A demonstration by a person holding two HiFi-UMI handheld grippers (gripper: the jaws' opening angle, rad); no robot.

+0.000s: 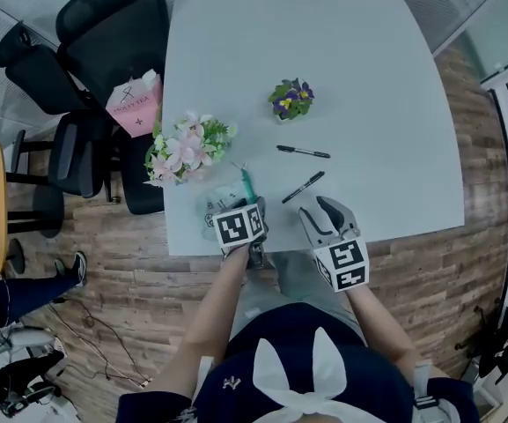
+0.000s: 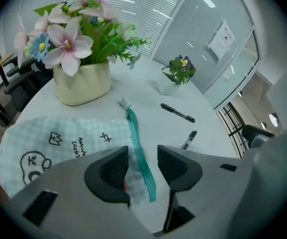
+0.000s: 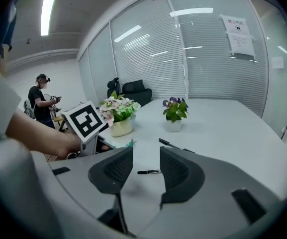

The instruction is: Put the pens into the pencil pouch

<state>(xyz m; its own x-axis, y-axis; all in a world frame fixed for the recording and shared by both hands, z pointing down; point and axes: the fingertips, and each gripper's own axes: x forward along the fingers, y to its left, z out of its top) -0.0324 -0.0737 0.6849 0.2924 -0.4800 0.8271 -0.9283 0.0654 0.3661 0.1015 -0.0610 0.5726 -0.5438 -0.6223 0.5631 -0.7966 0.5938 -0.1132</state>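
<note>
A pale checked pencil pouch (image 1: pixel 223 197) with a green zipper (image 1: pixel 248 184) lies at the table's near edge. Two black pens lie to its right, one (image 1: pixel 303 187) close by and one (image 1: pixel 304 152) farther back. My left gripper (image 1: pixel 237 206) hovers over the pouch (image 2: pixel 58 143); in the left gripper view its jaws are open (image 2: pixel 143 159), the zipper strip (image 2: pixel 139 148) running between them. My right gripper (image 1: pixel 322 210) is open beside the near pen. In the right gripper view (image 3: pixel 146 166) that pen (image 3: pixel 149 172) lies just beyond the jaws and the far pen (image 3: pixel 170 144) lies behind it.
A cream pot of pink flowers (image 1: pixel 183 151) stands right behind the pouch. A small purple-flowered plant (image 1: pixel 291 100) sits mid-table. Black office chairs (image 1: pixel 104 42) and a pink bag (image 1: pixel 136 104) are left of the table. A person (image 3: pixel 41 101) stands far off.
</note>
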